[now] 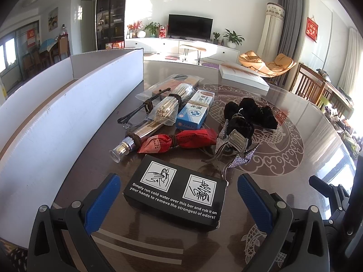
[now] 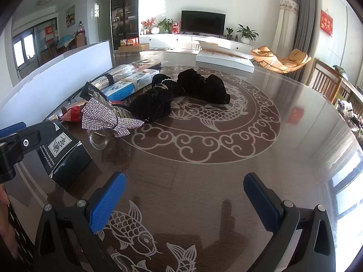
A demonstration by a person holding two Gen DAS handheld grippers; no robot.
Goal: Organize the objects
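While both grippers hang low over the tabletop (image 2: 295,117), neither holds anything. Left gripper (image 1: 179,200): jaws spread wide, blue pads on either side of the black box (image 1: 175,198), not touching it. Box lies flat, white print up, near front edge of tabletop. Right gripper (image 2: 185,200): jaws wide apart, only bare glass and fish pattern between them.

Cluster beyond the black box, left wrist view:
- Red packet (image 1: 179,139), tied at its middle with a brown band, just behind the box.
- Steel tube (image 1: 133,139), capped end toward the camera, left of the packet, touching it.
- Bagged stick bundle (image 1: 172,105), banded, lying along the tube's far end.
- Blue box (image 1: 195,111), just right of the bundle.
- Glasses (image 1: 140,111), dark frame, left of the bundle.
- Rhinestone clip (image 1: 236,147), right of the packet, resting against the scrunchies.
- Black scrunchies (image 1: 251,113), two velvet lumps, right of the blue box.

White carton (image 1: 52,113) runs along the left side of the tabletop, its wall just beside the cluster. White flat box (image 1: 242,74) sits well apart at the far side.

Right wrist view: black box at left with the left gripper over it; clip (image 2: 106,117) and scrunchies (image 2: 181,93) farther ahead.
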